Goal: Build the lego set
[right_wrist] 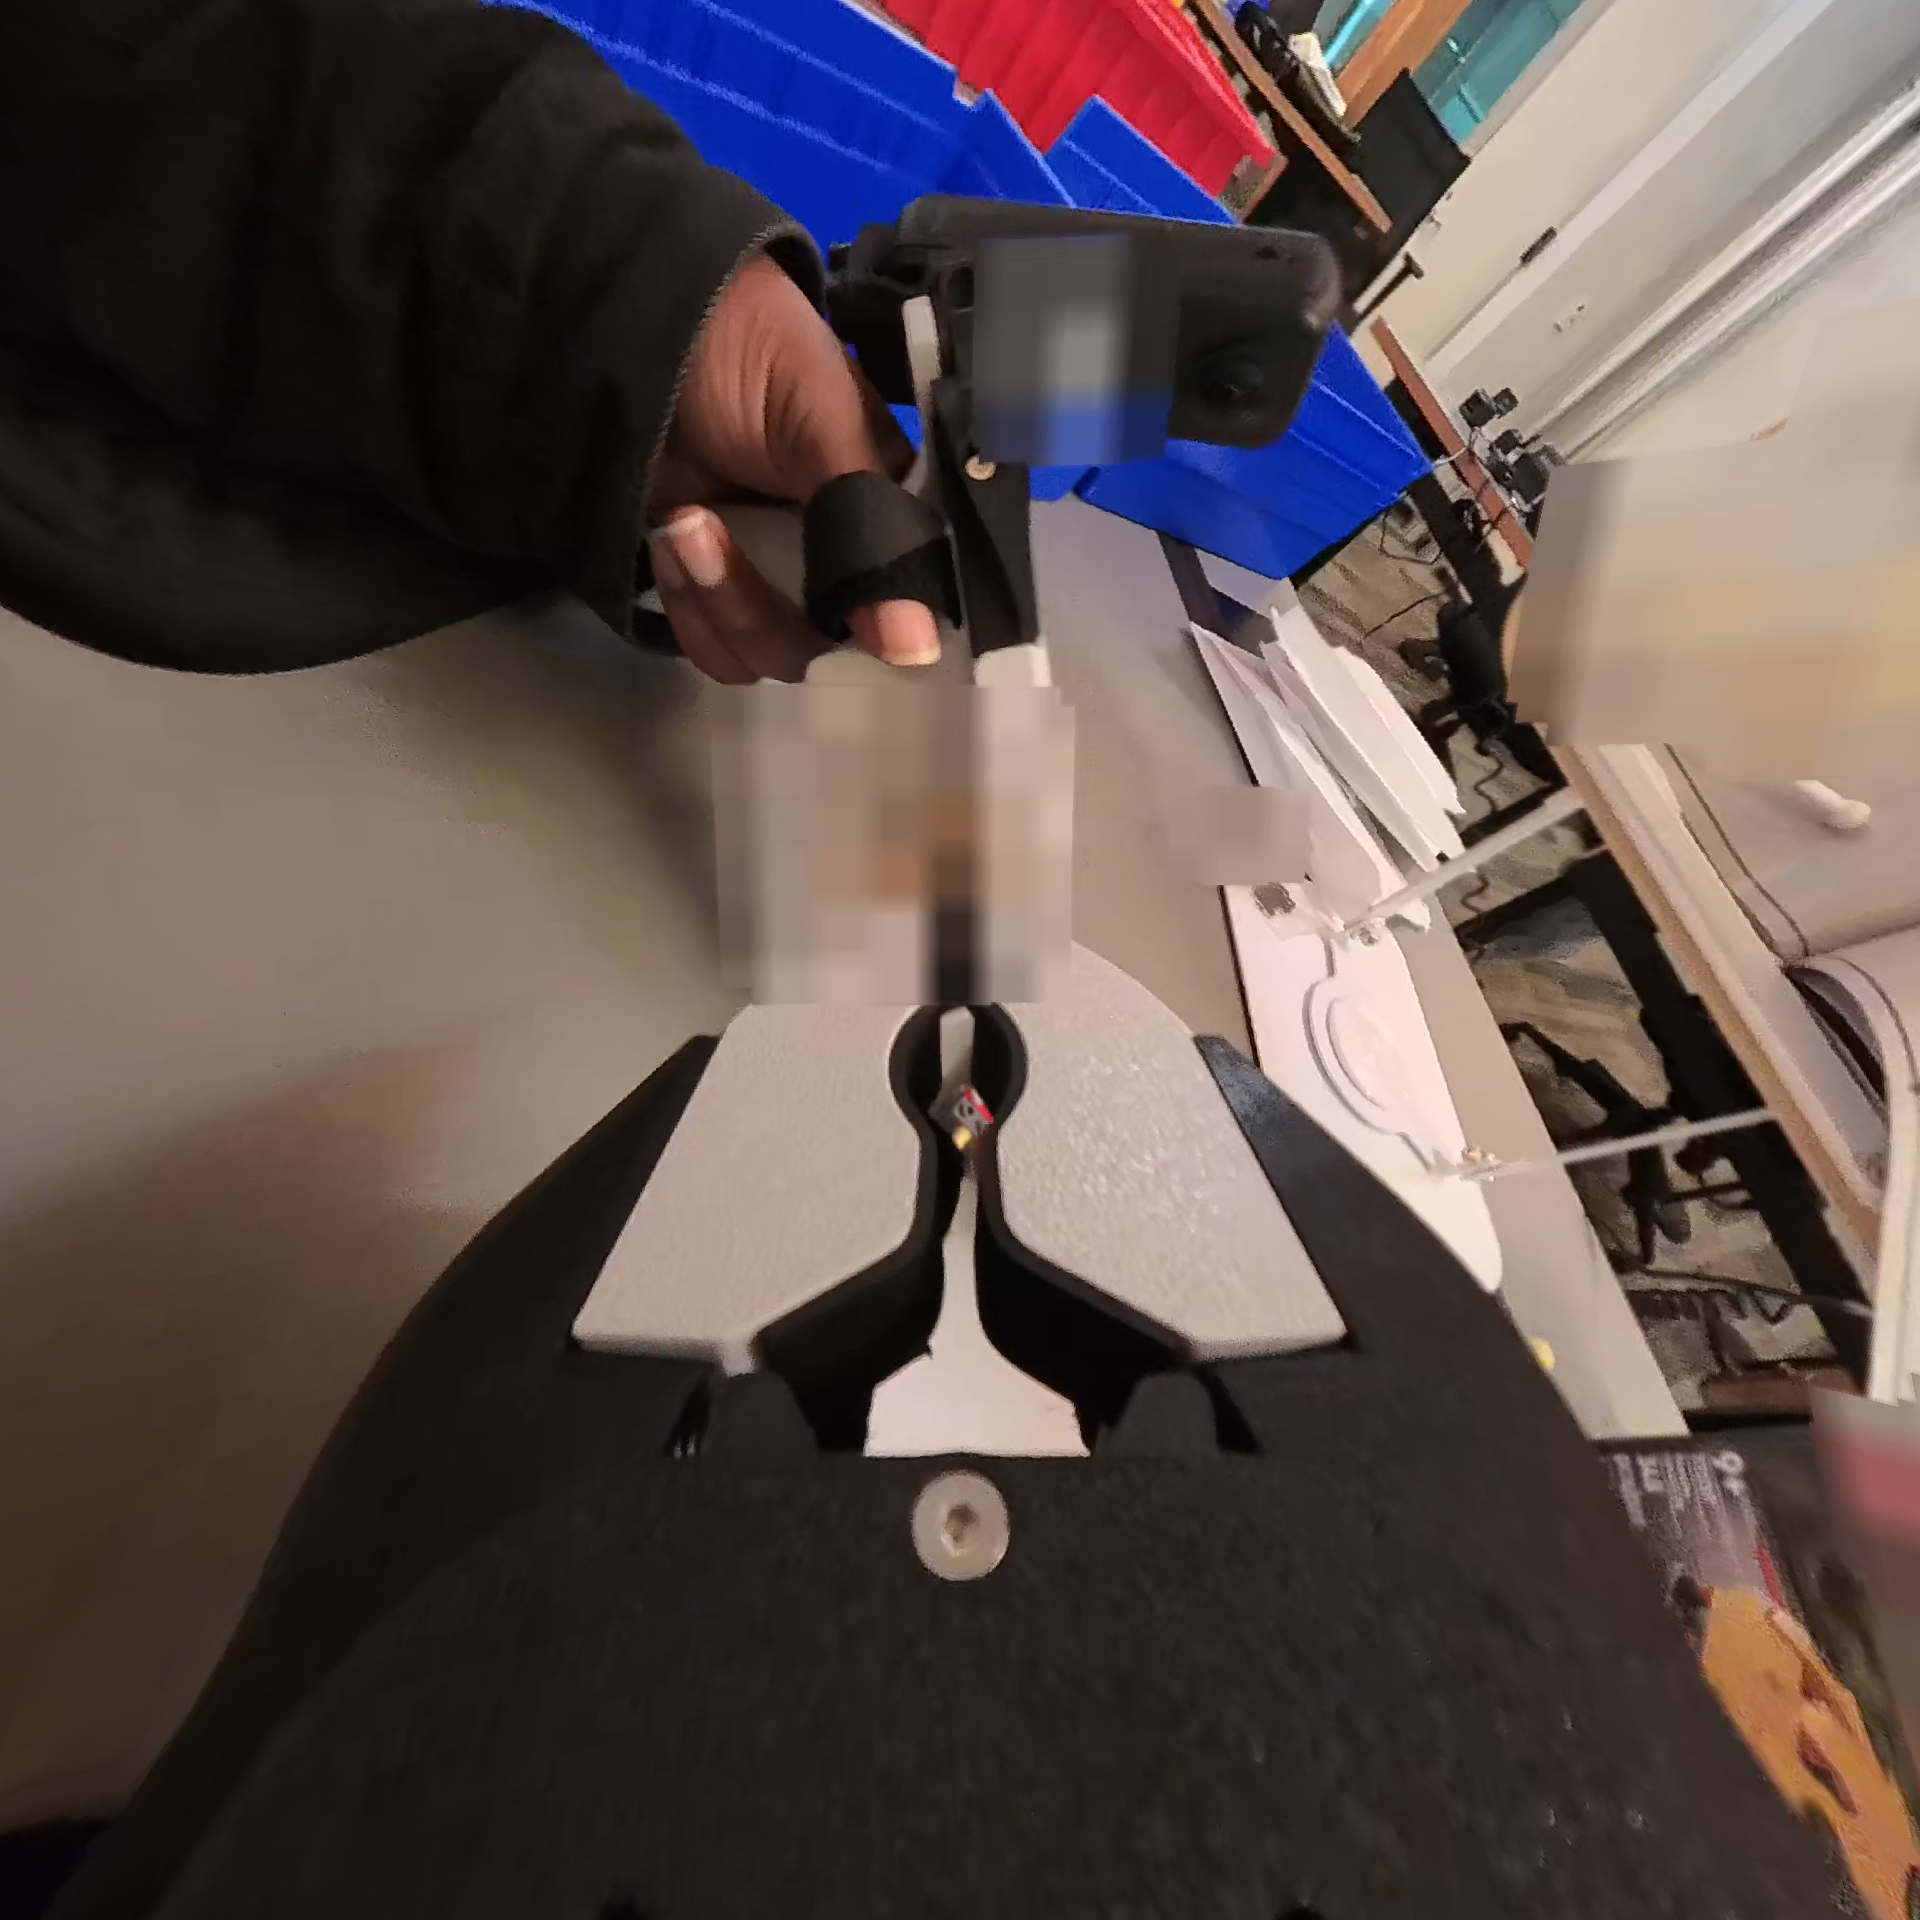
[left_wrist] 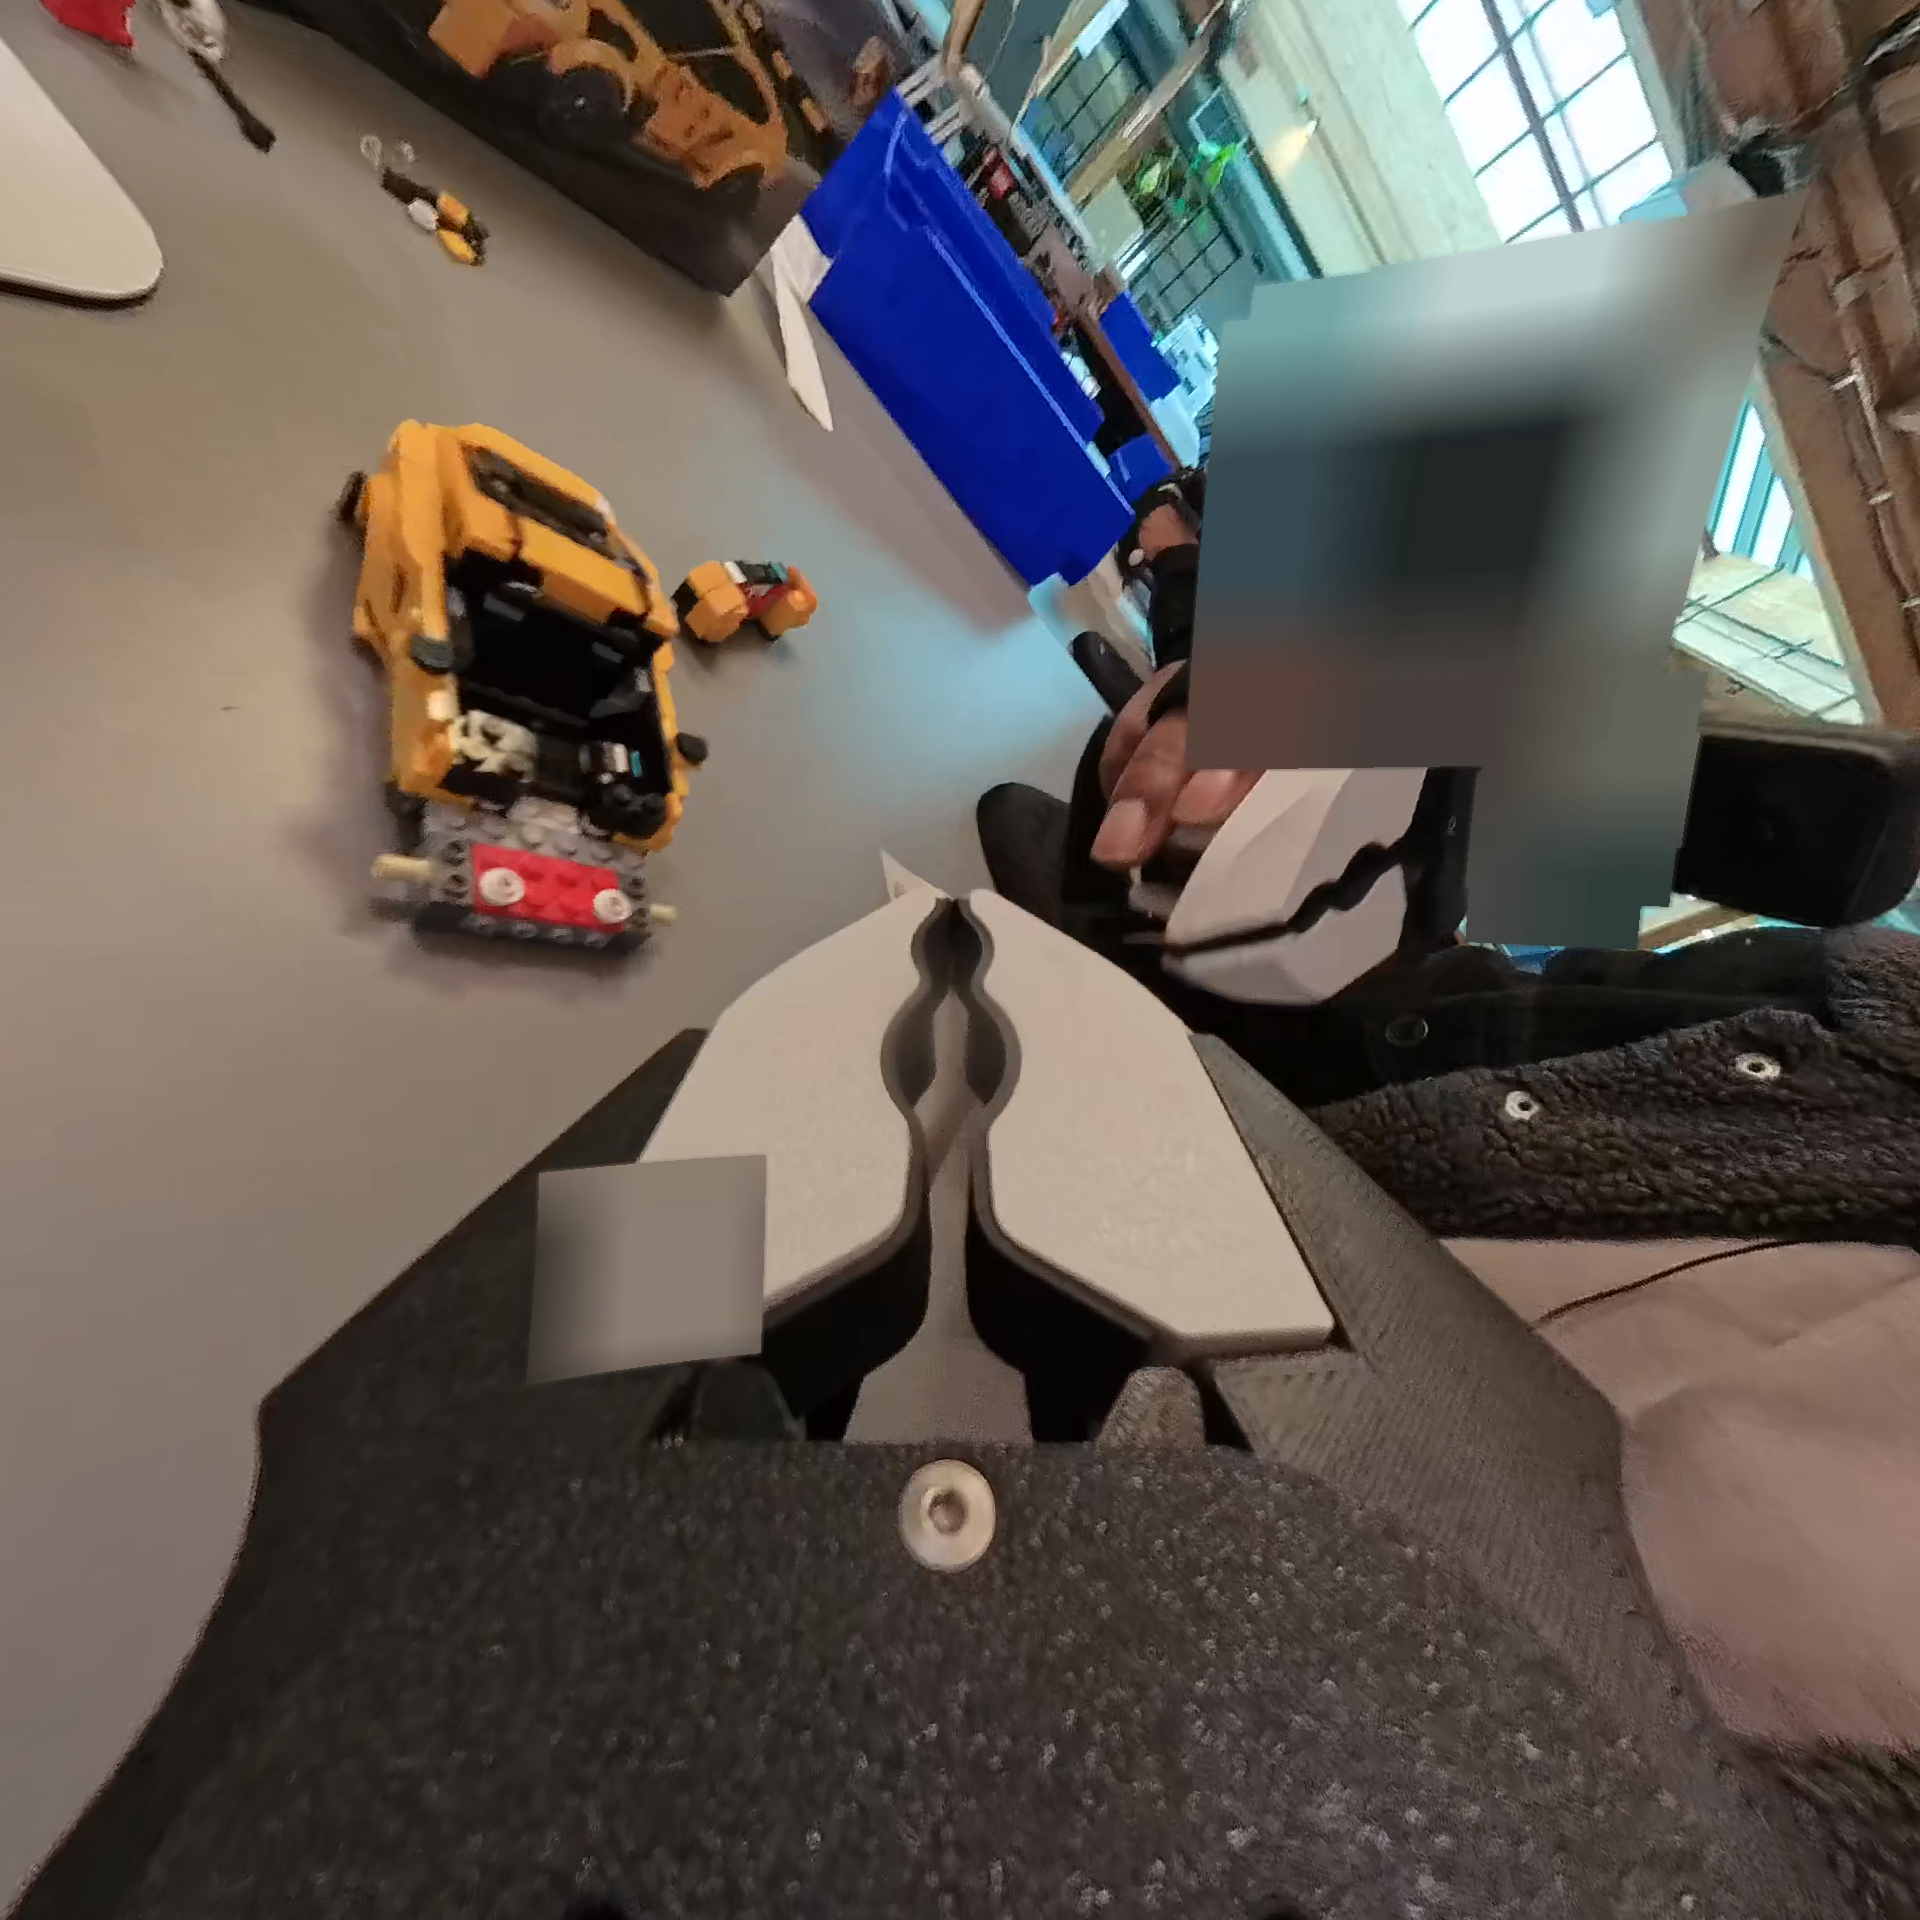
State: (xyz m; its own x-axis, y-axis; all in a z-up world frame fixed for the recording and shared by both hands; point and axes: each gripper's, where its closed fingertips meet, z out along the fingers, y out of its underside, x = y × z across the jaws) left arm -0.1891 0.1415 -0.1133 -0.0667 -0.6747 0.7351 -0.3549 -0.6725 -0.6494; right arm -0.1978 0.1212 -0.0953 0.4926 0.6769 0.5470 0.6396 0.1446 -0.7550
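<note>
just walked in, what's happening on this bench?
A person holds a gripper in each hand, mid Lego build. The half-built orange car lies on the grey table, a small orange sub-assembly beside it, neither held. The left gripper is shut and empty. The right gripper pinches a small piece.

we're in a workshop or lab: blue bins (left_wrist: 956,343) upper centre, big windows (left_wrist: 1548,104) upper right, desks (right_wrist: 1714,997) at right.
</note>
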